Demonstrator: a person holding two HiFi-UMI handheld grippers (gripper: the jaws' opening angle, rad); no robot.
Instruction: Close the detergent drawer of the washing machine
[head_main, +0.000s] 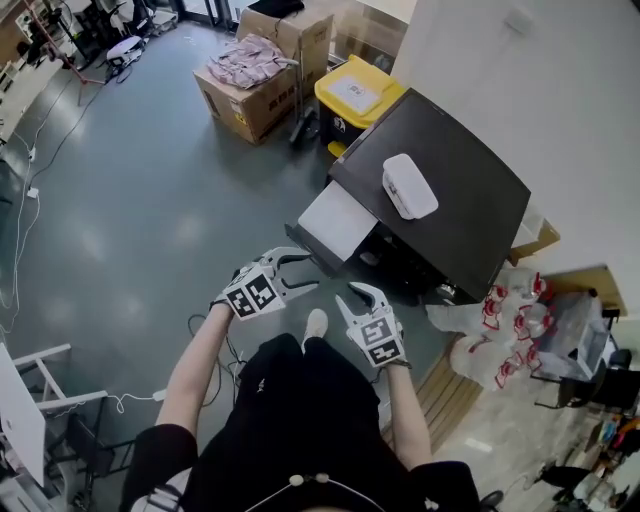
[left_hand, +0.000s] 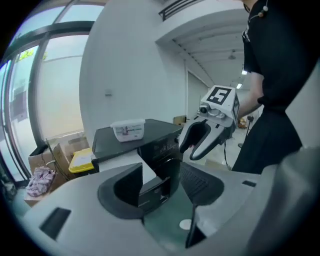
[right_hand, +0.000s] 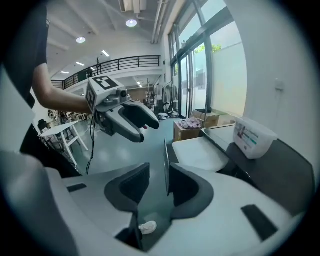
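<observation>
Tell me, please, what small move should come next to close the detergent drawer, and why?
Probably ease the left gripper forward to the front face of the detergent drawer: it stands pulled out of the washing machine, and that gripper, fingers apart and empty, hangs just short of it.

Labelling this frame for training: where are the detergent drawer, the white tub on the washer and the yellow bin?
detergent drawer (head_main: 338, 222), head view, its white top face.
white tub (head_main: 409, 185), head view, middle of lid.
yellow bin (head_main: 358, 92), head view, its lid.
</observation>
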